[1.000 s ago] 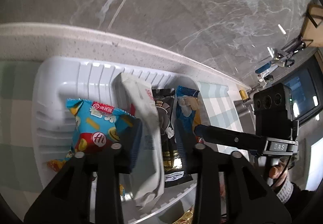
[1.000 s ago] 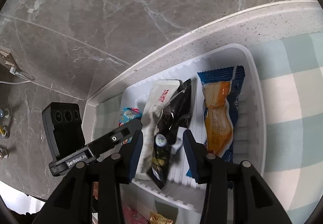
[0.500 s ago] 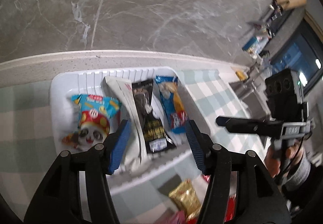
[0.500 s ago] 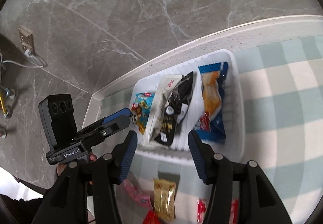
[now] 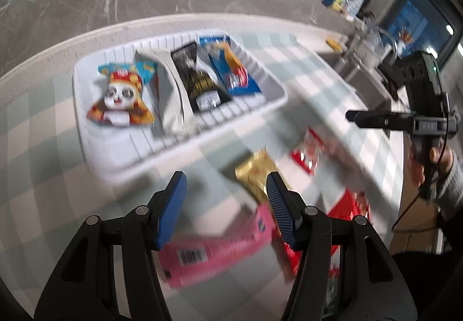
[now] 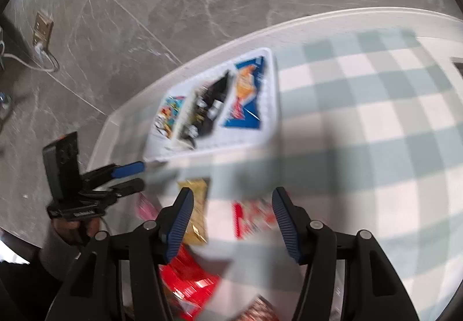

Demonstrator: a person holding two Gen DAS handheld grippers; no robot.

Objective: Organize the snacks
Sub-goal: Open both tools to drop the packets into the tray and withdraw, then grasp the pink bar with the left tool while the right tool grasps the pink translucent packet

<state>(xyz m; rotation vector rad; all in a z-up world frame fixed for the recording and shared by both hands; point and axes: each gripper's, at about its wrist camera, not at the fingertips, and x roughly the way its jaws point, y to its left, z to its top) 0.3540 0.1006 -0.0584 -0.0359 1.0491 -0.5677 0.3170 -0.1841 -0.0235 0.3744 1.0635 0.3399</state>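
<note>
I hold the left gripper [image 5: 225, 206] tilted downward, its jaws apart with nothing between the blue pads [image 5: 171, 209]. The right gripper [image 6: 231, 222] points down likewise; its jaws are opening and grip nothing. My right hand [image 5: 431, 164] wraps its handle, grey sleeve at the wrist. My left hand [image 6: 76, 227] grips the other handle.

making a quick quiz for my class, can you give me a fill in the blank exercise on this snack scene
1. The white tray holds ____ snack packs side by side.
2. The pack with the panda lies at the ____ end of the row in the left wrist view.
3. The cloth under the tray has a ____ pattern.
4. Nearest the left tongs, outside the tray, lies a long ____ pack.

Missing words: four; left; checked; pink
</note>
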